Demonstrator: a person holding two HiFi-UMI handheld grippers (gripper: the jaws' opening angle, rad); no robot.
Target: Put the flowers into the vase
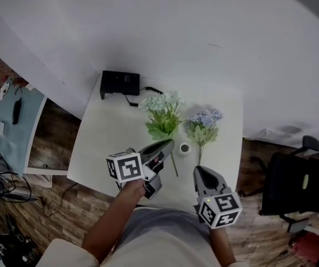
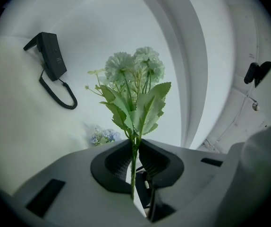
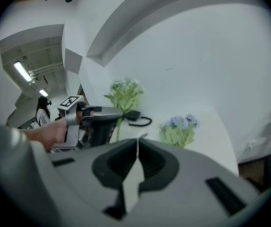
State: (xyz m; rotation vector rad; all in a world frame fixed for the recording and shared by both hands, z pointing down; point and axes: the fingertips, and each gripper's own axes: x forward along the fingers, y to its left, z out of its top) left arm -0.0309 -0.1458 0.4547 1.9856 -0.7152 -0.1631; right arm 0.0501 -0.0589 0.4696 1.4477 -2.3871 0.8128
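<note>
Just left of the vase [image 1: 184, 148], the left gripper [image 2: 135, 148] holds the white-green flower bunch [image 2: 134, 86] by its thin stem. Its jaws are closed narrow on the stem, and the flower heads reach beyond the vase toward the black device [image 1: 119, 83]. Right of the vase, the blue flower bunch [image 1: 203, 124] lies on the white table [image 1: 104, 149], not yet taken. On the near side of the vase, the right gripper [image 3: 136, 143] has its jaws pressed together with nothing between them. The vase looks very small in the head view and I cannot see well how wide its mouth is, so the risk is probably in the aiming. The free end of the stem, which hangs below the jaws, can miss the opening and push the light vase over. The stem is also thin, and the leafy top may make it turn or slip between the pads.
</note>
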